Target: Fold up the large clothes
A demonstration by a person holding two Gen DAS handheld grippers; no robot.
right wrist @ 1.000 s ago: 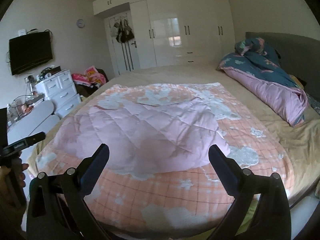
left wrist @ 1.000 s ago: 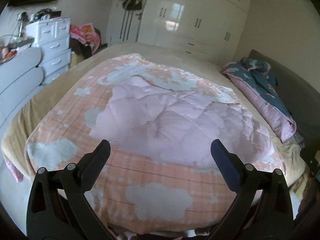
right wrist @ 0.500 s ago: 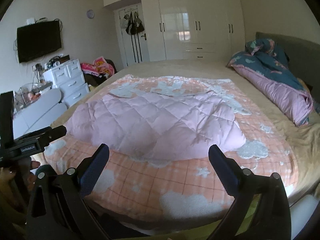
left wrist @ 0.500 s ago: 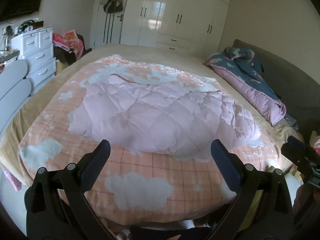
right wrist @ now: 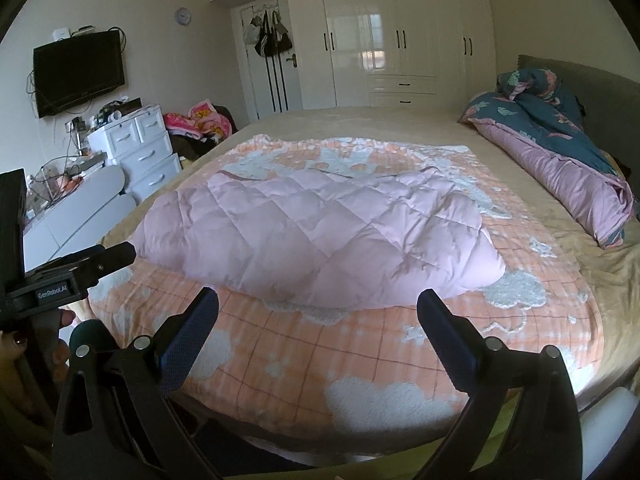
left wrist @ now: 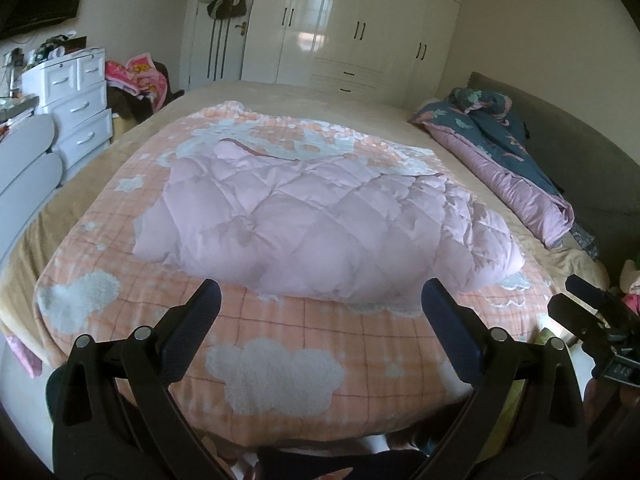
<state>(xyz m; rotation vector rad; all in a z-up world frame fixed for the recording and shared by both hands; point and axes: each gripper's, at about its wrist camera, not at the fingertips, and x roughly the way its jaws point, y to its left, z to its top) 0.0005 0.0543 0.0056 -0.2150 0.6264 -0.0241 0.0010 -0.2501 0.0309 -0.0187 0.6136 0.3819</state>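
Pink quilted garment (left wrist: 320, 232) lies mid-bed on the orange blanket (left wrist: 304, 344), apparently folded once; further folds remain. Left tool (left wrist: 320, 304) and right tool (right wrist: 318, 304) spread wide, empty, at the foot edge.

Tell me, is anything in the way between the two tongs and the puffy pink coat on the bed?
Nothing visible is. Both the left tongs and right tongs are open, short of the quilted pink padded coat. Only the flat peach checked blanket with white clouds, which the coat lies on, stretches between them.
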